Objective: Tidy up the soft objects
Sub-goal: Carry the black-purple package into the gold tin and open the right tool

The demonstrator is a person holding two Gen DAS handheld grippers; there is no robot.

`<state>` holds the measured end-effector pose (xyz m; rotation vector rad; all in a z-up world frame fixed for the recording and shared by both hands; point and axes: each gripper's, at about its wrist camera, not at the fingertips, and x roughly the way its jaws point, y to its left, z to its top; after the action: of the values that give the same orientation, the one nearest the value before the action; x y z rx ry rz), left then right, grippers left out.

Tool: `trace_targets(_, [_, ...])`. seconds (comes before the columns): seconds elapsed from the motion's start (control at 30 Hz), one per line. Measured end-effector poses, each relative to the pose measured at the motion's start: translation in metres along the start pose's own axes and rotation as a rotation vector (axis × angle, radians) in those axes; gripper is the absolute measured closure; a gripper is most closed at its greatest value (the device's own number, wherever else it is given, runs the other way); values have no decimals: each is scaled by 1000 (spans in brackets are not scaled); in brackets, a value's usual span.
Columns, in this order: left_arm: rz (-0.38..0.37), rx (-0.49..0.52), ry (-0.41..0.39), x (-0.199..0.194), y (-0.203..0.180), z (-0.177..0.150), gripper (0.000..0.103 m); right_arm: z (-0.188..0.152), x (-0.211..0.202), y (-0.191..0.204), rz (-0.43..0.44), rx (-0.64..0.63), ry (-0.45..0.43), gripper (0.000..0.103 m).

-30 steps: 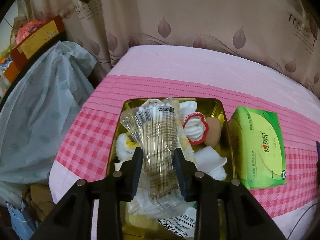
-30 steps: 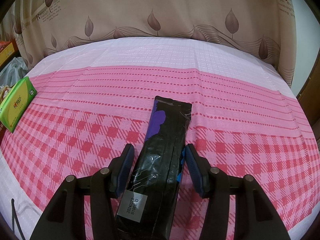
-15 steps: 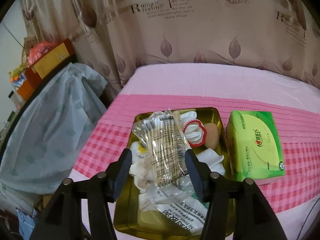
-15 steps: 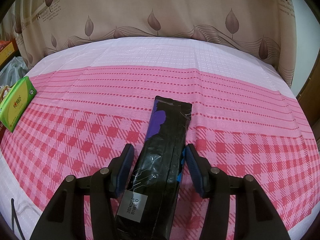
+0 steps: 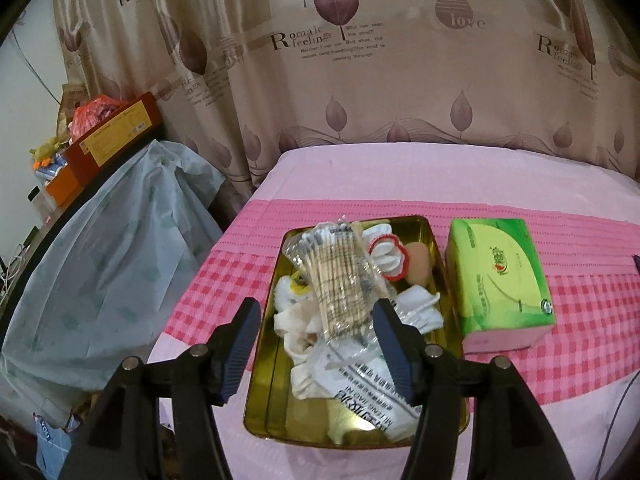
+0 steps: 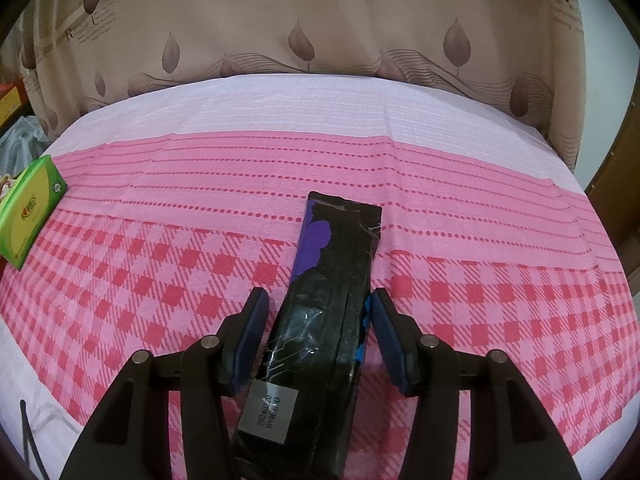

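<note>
A gold metal tray (image 5: 266, 364) lies on the pink checked cloth. In it are a clear bag of cotton swabs (image 5: 340, 276), white cotton pads and cloths (image 5: 416, 308), a red-rimmed white puff (image 5: 386, 256), a beige sponge (image 5: 420, 266) and a printed plastic bag (image 5: 360, 396). My left gripper (image 5: 318, 340) is open above the tray's near half, holding nothing. A green tissue pack (image 5: 500, 284) lies right of the tray; it also shows in the right wrist view (image 6: 28, 212). My right gripper (image 6: 318, 332) is open, its fingers either side of a long black and purple pack (image 6: 324, 320) lying on the cloth.
A leaf-print curtain (image 5: 360, 60) hangs behind the table. Left of the table stands something under a pale plastic cover (image 5: 108, 248), with orange boxes (image 5: 108, 136) behind it. A thin cable (image 5: 616, 412) runs over the front right edge. A wooden door edge (image 6: 616, 184) is at the far right.
My left gripper opened, let go of the bag of cotton swabs into the tray, and pulled back and up. The right gripper and the black pack have not moved.
</note>
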<state>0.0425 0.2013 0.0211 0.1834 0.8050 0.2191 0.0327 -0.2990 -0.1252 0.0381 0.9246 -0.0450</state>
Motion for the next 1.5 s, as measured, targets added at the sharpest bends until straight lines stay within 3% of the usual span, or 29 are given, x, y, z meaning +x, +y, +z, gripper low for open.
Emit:
trace_targets(0.53, [-22,-81,54,15,24,-23,43,-5,-10,24,-65,32,13,60])
trace_targets(1.5, [-27,-143,95,24,34,-29,43,26,-56,133,103,-83,-91,67])
